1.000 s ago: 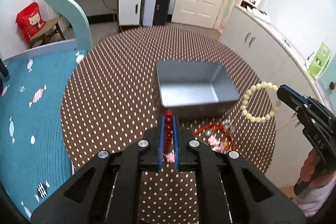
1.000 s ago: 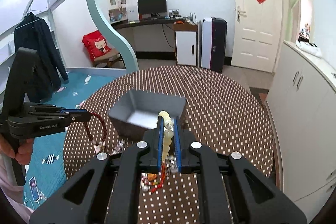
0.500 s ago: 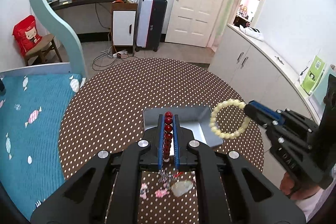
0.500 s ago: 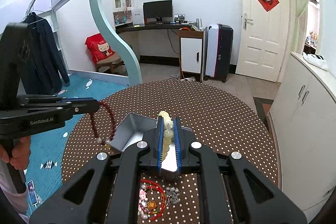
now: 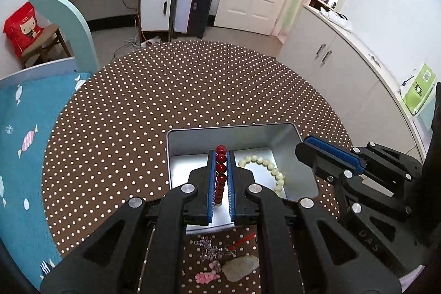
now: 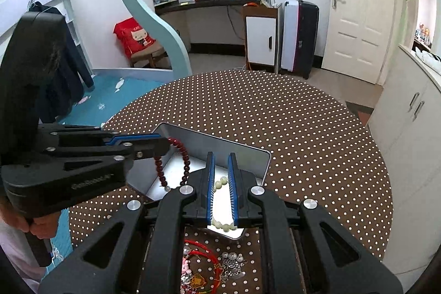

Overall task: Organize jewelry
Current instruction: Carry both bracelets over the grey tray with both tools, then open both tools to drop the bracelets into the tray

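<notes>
The left gripper has its jaws nearly closed on a red bead bracelet, several dark red beads lined up in the narrow slot between the blue pads; in the right wrist view the rest of the strand hangs as a loop from the fingertips, down over the left end of the metal tin. That gripper reaches in nearly level from the left, with the person's left hand wrapped around its handle low at the tabletop's left edge. The right gripper has its jaws parted by a moderate gap and grips nothing; through the gap the pale bead bracelet shows lying on the tin's floor. In the left wrist view this pale bracelet curves across the right half of the tin, and the right gripper comes in from the right, its tip above the tin's right rim. The tin sits toward the near edge of the round brown dotted tabletop. Between the tin and the near edge lies a small heap of jewelry: red cord, clear beads, a pink charm, a gold-coloured pendant and a pale stone piece.
</notes>
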`<action>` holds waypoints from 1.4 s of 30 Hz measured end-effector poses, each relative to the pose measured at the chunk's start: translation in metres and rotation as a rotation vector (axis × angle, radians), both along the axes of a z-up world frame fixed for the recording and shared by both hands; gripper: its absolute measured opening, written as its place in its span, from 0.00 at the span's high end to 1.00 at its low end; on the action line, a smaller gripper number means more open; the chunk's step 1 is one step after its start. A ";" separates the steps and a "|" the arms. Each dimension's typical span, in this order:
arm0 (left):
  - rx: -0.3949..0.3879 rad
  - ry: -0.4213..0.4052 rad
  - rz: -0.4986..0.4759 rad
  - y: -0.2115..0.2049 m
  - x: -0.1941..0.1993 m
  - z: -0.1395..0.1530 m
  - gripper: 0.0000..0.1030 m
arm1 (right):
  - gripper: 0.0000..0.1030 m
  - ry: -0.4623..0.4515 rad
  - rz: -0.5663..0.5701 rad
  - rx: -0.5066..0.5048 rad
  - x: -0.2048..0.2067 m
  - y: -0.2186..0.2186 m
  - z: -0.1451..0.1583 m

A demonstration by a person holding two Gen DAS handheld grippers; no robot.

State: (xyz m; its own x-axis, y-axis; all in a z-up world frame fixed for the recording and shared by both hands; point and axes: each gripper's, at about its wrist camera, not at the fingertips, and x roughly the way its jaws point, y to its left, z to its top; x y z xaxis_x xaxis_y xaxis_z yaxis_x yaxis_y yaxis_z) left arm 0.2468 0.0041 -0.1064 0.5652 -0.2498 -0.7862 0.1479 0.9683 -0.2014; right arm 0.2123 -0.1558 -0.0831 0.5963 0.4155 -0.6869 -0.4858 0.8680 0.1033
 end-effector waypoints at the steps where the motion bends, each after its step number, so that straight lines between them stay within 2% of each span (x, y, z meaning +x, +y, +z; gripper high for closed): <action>1: 0.000 0.004 -0.003 -0.001 0.002 -0.003 0.93 | 0.91 0.000 0.001 -0.003 0.000 0.000 0.000; 2: 0.001 0.009 -0.008 -0.002 0.004 -0.005 0.93 | 0.91 -0.003 -0.003 0.000 0.000 0.000 0.001; 4: 0.006 0.015 -0.014 -0.007 0.007 -0.009 0.93 | 0.80 -0.003 -0.009 0.007 0.001 -0.002 0.003; 6: 0.010 0.016 -0.021 -0.007 0.008 -0.012 0.92 | 0.42 -0.019 -0.047 -0.012 0.002 -0.006 0.006; 7: 0.015 0.014 -0.019 -0.008 0.009 -0.012 0.91 | 0.37 -0.030 -0.068 -0.028 0.001 -0.008 0.007; 12: 0.046 0.002 -0.019 -0.009 0.006 -0.013 0.73 | 0.35 -0.030 -0.102 -0.037 0.000 -0.018 0.004; 25: 0.060 -0.009 -0.008 -0.006 -0.018 -0.008 0.71 | 0.35 -0.032 -0.111 -0.034 -0.011 -0.023 0.009; 30: 0.061 -0.027 0.001 -0.004 -0.031 -0.001 0.64 | 0.33 -0.048 -0.118 -0.032 -0.022 -0.028 0.013; 34: 0.070 -0.041 0.019 0.000 -0.044 0.006 0.50 | 0.25 -0.062 -0.139 -0.030 -0.033 -0.033 0.017; 39: 0.087 -0.070 0.040 0.008 -0.066 0.012 0.32 | 0.08 -0.066 -0.177 -0.033 -0.046 -0.043 0.017; 40: 0.091 -0.073 0.045 0.011 -0.071 0.012 0.28 | 0.08 -0.064 -0.190 -0.038 -0.049 -0.044 0.017; 42: 0.098 -0.077 0.055 0.017 -0.079 0.013 0.25 | 0.07 -0.049 -0.209 -0.036 -0.053 -0.049 0.014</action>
